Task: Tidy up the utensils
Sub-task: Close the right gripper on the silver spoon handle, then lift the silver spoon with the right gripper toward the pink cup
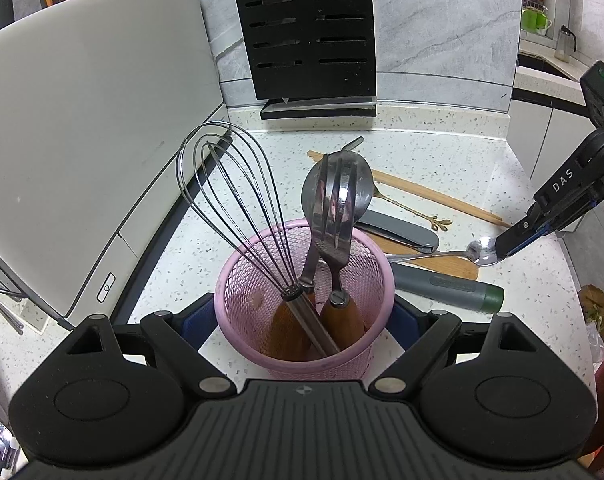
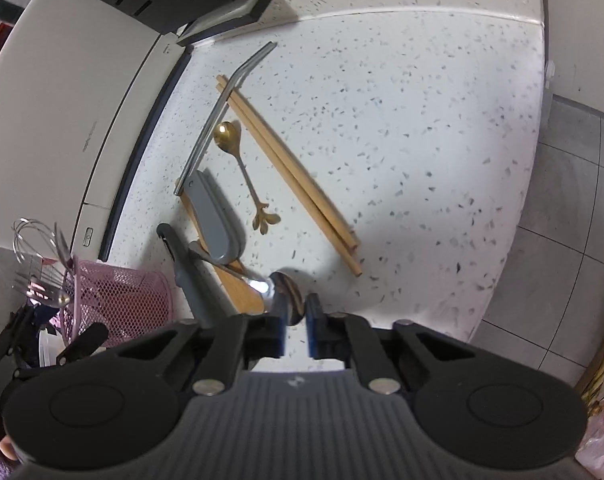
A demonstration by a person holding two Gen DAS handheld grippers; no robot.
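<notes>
A: Pink mesh holder cup [image 1: 304,292], round, plastic, upright on the speckled white countertop [image 1: 442,168]. Left gripper [image 1: 304,320] has a blue-padded finger on each side of it, pads pressed to the walls, so the claw is closed around the cup.

B: Contents?

A: Steel wire whisk [image 1: 230,196] leaning left, a large steel spoon [image 1: 336,192] bowl-up, a steel fork [image 1: 334,216] in front of it. Two wooden handles down in the cup.

B: And the right gripper [image 2: 294,316]?

A: Low over the counter at the pile's near end. Narrow gap between its blue pads, and the bowl of a small shiny steel spoon [image 2: 286,292] sits in that gap. From the left wrist view the fingers meet that bowl [image 1: 482,252] and the spoon's handle runs left across a flat wooden spatula [image 1: 434,266]. Clamped on the spoon, as far as I can read it.

B: What lies loose on the counter?

A: Pair of wooden chopsticks [image 2: 290,172] side by side on a diagonal. A bent steel straw [image 2: 218,116] crossing their far end. A gold teaspoon with a leaf-shaped handle end [image 2: 242,168] between straw and chopsticks. A grey flat-handled tool [image 2: 214,220] on the wooden spatula, and a grey tool with a dark green tip [image 1: 450,288] just beside the cup.

B: Surroundings?

A: Black slotted knife block [image 1: 306,28] at the back wall, a white countertop appliance [image 1: 82,140] to the left.
</notes>
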